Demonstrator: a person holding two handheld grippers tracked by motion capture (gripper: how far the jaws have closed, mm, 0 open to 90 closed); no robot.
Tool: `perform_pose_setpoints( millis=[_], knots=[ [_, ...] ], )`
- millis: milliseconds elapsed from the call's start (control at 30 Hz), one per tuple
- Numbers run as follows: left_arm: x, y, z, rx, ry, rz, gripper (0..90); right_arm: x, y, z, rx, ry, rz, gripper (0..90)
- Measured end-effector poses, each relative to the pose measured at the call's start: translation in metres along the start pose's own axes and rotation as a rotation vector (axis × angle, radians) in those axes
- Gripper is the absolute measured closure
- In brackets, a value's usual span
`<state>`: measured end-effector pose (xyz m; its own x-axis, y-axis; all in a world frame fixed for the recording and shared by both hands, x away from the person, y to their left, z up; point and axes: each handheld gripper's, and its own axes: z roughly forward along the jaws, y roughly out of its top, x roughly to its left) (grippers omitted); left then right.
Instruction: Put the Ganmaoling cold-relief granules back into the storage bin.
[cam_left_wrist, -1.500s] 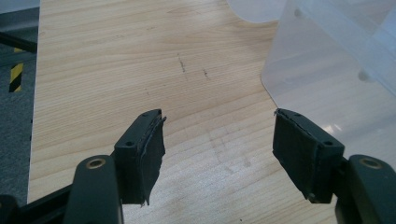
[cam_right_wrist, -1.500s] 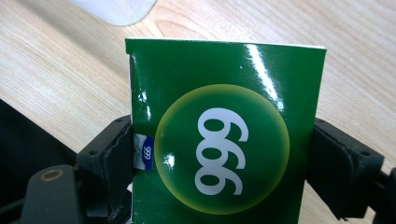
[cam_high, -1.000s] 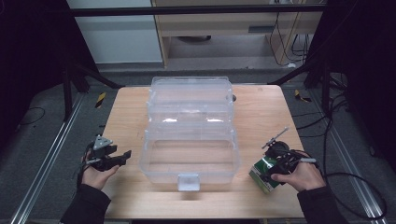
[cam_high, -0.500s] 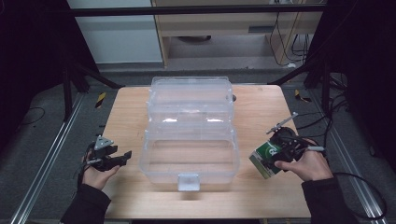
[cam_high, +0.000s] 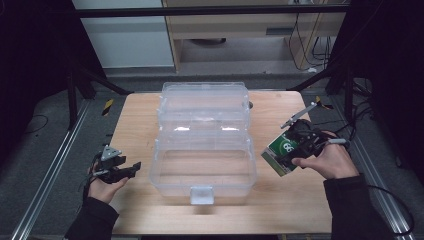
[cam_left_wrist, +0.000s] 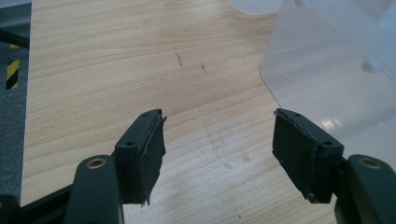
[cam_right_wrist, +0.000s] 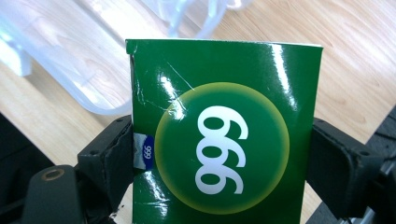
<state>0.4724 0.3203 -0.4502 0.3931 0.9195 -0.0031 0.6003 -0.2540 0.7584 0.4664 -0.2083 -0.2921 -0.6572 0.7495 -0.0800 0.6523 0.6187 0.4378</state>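
- One green box (cam_right_wrist: 224, 140) is clamped between the two black jaws of the right gripper (cam_right_wrist: 219, 158); a jaw pad is pressed against each side of it, so the jaws are held wide by the box's width. A yellow-green disc with white digits is printed on its face.
- In the high view the same green box (cam_high: 283, 153) is seen at the right of centre of the frame, tilted and lifted off the table, just beside the right wall of the clear container.
- The right gripper (cam_high: 295, 150) is held by one hand (cam_high: 327, 159) at the right of the frame.
- The two jaws of the left gripper (cam_left_wrist: 219, 154) are spread wide apart, and nothing is held between them; bare wood is seen through the gap.
- The left gripper (cam_high: 127, 170) is seen at the lower left of the high view, just left of the container.
- One clear plastic container (cam_high: 202, 172) is placed at the centre of the frame, with its one lid (cam_high: 204, 102) thrown open toward the top.
- One wooden table (cam_high: 135, 120) is seen beneath everything.
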Motion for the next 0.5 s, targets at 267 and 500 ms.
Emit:
perform_pose_setpoints(
  millis=[267,500],
  knots=[
    [0.0,0.0,0.0,0.006,0.001,0.001,33.3,0.005,0.014,-0.006,0.015,0.066,-0.099,17.9],
    [0.0,0.0,0.001,0.009,-0.001,0.004,33.3,0.012,0.025,-0.009,0.014,0.109,-0.181,17.9]
  ],
)
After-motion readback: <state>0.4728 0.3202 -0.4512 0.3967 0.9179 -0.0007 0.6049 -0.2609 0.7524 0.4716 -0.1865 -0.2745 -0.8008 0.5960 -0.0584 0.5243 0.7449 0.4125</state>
